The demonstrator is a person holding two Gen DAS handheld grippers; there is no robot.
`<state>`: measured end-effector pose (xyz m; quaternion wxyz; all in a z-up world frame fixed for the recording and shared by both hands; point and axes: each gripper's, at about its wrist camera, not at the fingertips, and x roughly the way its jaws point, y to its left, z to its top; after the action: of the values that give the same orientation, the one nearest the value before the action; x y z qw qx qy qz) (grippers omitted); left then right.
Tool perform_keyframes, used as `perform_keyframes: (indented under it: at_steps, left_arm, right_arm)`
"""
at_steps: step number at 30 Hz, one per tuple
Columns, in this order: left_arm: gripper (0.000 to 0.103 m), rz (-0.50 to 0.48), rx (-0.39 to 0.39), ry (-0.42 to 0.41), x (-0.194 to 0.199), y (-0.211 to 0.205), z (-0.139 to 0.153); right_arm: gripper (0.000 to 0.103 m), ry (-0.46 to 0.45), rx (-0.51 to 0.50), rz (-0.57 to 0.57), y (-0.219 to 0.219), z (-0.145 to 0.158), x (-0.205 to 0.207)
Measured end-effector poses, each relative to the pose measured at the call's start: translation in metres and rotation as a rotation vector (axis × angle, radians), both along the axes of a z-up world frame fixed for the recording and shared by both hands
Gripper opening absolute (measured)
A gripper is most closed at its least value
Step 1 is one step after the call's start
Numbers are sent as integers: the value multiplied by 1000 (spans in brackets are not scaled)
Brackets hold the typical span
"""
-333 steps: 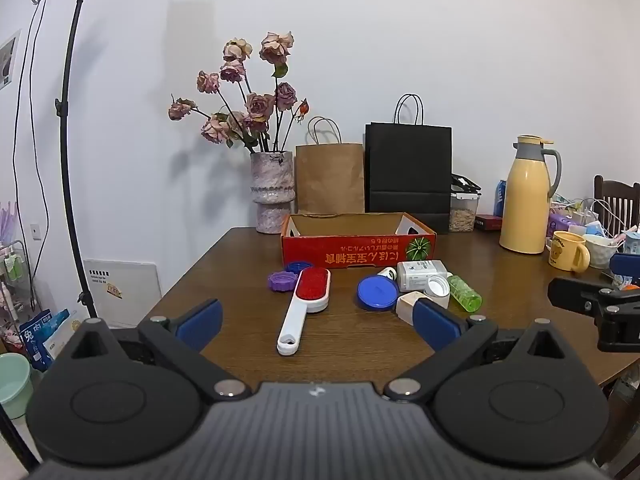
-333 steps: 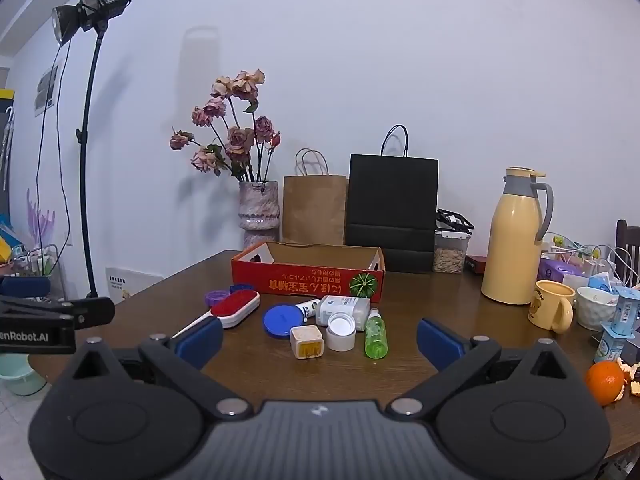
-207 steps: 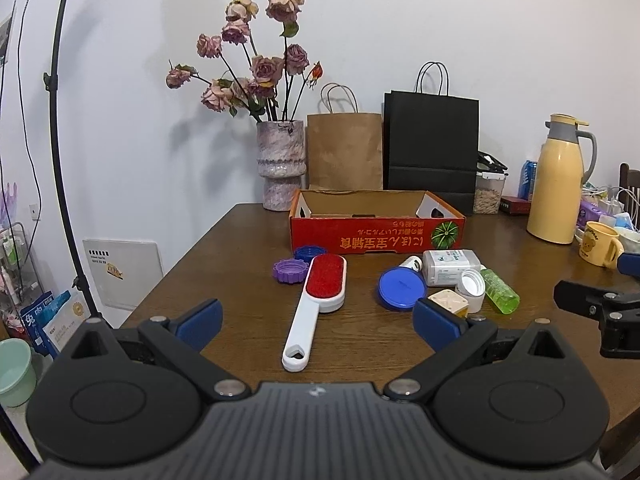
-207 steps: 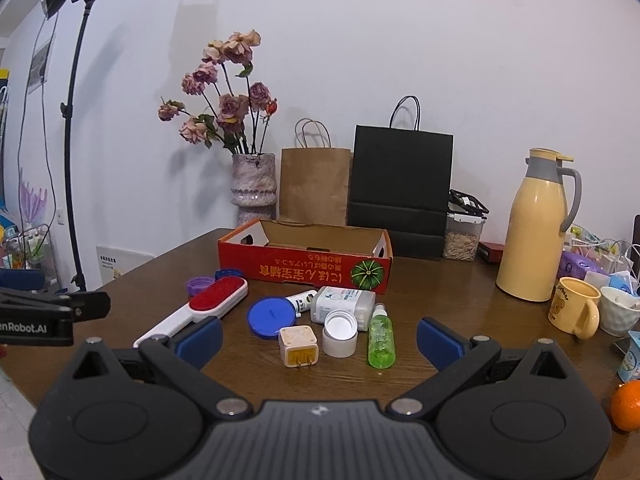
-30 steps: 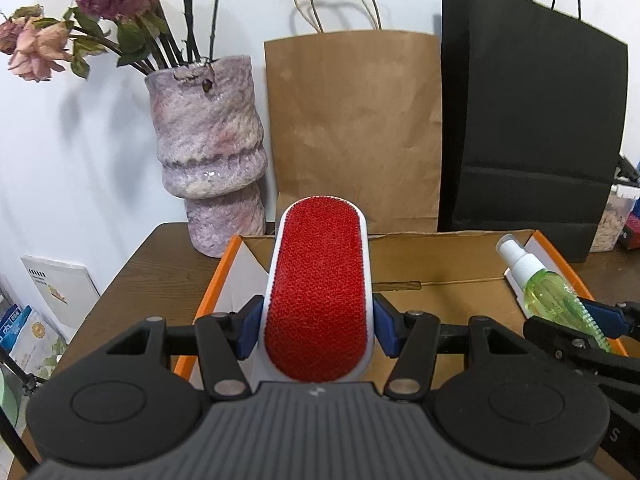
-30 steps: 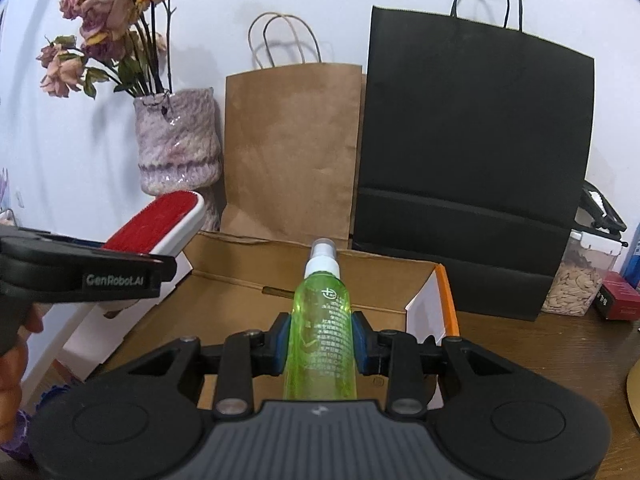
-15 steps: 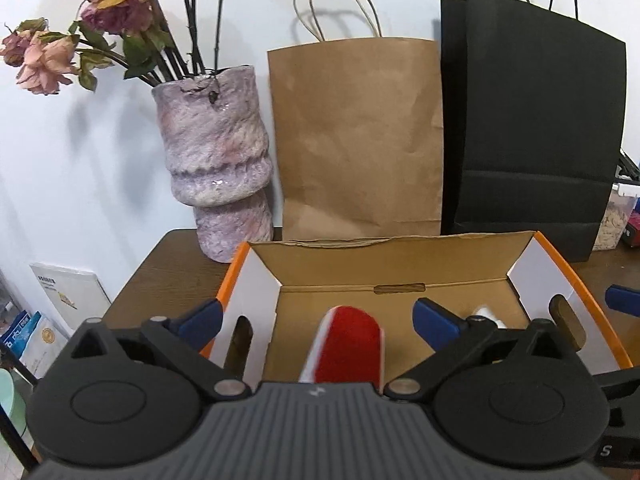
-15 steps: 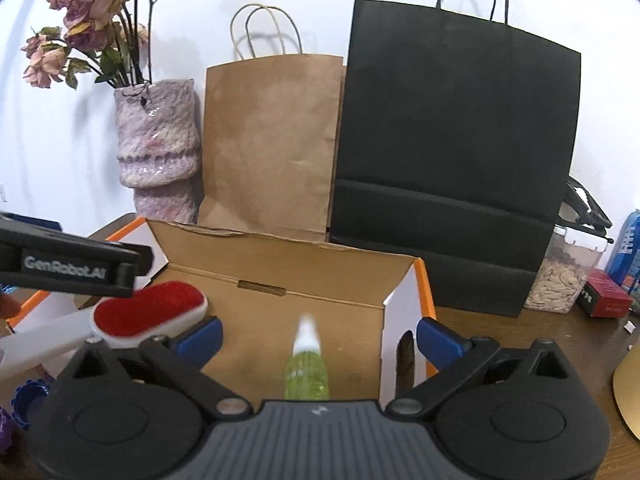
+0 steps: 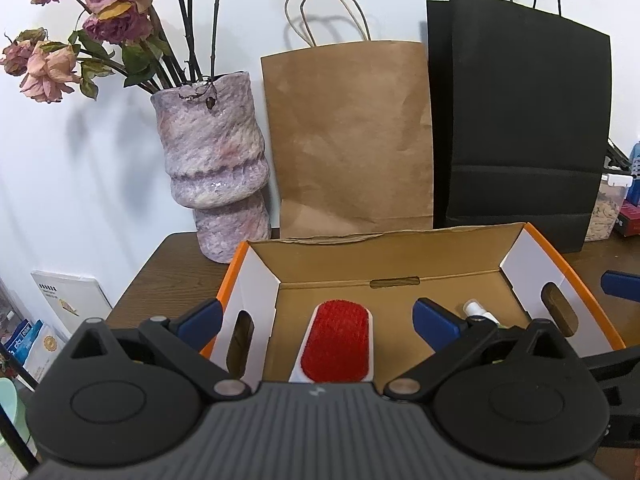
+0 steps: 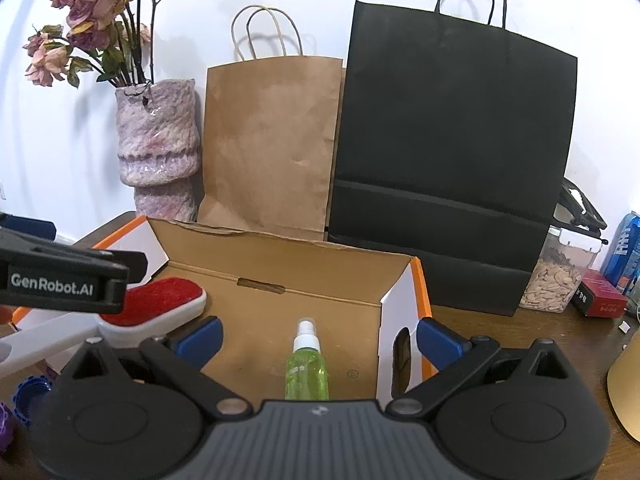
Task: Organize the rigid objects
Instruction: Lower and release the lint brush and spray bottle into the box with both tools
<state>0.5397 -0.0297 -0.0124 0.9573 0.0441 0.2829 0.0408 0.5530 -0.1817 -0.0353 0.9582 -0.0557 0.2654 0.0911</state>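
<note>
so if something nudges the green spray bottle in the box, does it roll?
Likely: the green spray bottle lies on its side and looks round. The cardboard box walls should stop it. Clear plastic, probably light and rigid.

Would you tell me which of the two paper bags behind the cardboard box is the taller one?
The black paper bag, on the right: its top edge rises well above the brown paper bag beside it, which stands next to the vase.
</note>
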Motion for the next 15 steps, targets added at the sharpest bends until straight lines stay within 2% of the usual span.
perform_keyframes:
  at_steps: [15]
  left_arm:
    - [103, -5, -15, -4, -38, 5, 4]
  right_arm:
    - [103, -26, 1, -16, -10, 7, -37]
